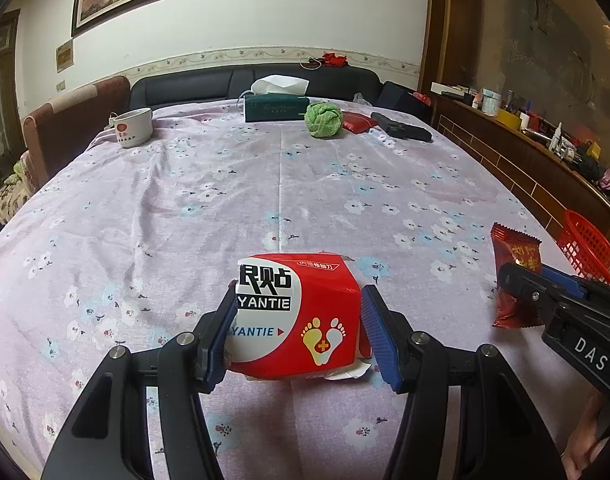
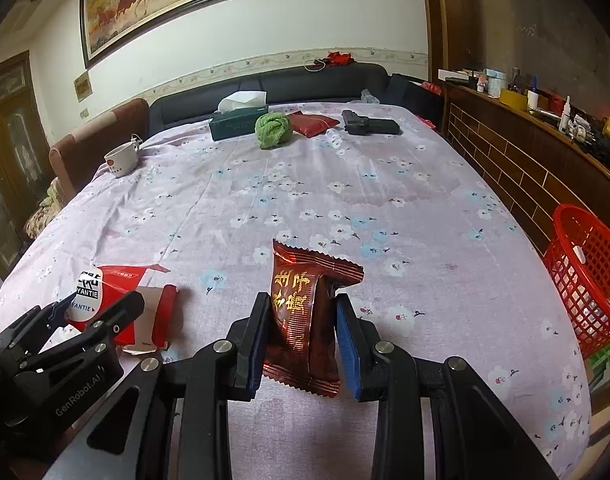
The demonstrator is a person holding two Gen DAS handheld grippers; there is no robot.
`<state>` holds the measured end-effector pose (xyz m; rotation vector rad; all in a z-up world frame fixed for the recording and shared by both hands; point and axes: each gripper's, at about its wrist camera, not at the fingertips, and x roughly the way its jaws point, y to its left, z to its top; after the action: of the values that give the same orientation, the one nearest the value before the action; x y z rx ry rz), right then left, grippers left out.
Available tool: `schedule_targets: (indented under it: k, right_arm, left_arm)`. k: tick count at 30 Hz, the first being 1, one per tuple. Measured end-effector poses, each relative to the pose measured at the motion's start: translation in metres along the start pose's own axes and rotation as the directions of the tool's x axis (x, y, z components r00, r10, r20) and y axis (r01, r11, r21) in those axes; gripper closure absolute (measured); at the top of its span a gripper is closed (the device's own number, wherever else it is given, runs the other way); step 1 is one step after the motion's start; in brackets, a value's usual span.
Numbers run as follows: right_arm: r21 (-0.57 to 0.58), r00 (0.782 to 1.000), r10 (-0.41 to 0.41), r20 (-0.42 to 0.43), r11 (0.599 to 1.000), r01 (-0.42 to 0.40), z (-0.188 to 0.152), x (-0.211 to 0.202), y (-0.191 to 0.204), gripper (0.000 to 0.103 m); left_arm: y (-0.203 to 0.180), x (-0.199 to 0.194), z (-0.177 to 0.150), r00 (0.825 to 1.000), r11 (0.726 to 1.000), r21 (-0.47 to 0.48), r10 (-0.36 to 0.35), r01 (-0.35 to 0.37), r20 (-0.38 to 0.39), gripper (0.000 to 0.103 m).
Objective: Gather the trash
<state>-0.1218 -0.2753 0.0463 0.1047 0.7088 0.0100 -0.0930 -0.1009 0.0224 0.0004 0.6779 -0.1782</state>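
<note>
Red cardboard, torn at one end, sits between the jaws of the left gripper [image 1: 297,328]: a small red-and-white box [image 1: 293,316] with two footprints printed on its face, pinched across its sides just above the flowered cloth of the counter [image 1: 265,184]. It looks empty and light, and its walls would likely buckle under a hard squeeze, so a hold across the firmer folded edges seems wiser than one on the flat faces; the ragged flap underneath could snag. Just beside it, the right gripper [image 2: 301,332] has its jaws pressed on a dark red foil snack wrapper [image 2: 305,316], held upright by its middle with the crimped ends sticking out above and below. That foil is thin, crinkly and probably slick, so I would expect it to slide if the hold loosened; gripping over the seam gives more to bite on. Off the counter's right edge stands a red mesh basket [image 2: 589,276], the likely place for both pieces. A mug [image 2: 121,162], a tissue box [image 2: 235,124] and a green cloth [image 2: 271,130] sit well apart at the far end.
</note>
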Motion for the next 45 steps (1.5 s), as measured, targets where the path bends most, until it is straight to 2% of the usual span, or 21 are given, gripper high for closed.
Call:
schedule_targets:
  k: [30, 42, 45]
  right_arm:
    - [0.018, 1.0, -0.008, -0.006, 1.0, 0.008, -0.003, 0.007, -0.006, 0.069]
    - [0.024, 1.0, -0.013, -0.008, 1.0, 0.013, -0.002, 0.011, -0.006, 0.069]
    - [0.026, 1.0, -0.018, -0.001, 1.0, 0.018, -0.001, 0.009, -0.008, 0.069]
  left_arm:
    - [-0.002, 0.0, -0.001, 1.0, 1.0, 0.007, 0.005, -0.005, 0.002, 0.045]
    - [-0.004, -0.001, -0.001, 0.999, 0.999, 0.035, 0.04, -0.041, 0.01, 0.045]
    - [-0.006, -0.002, 0.002, 0.999, 0.999, 0.039, 0.031, -0.031, 0.01, 0.045]
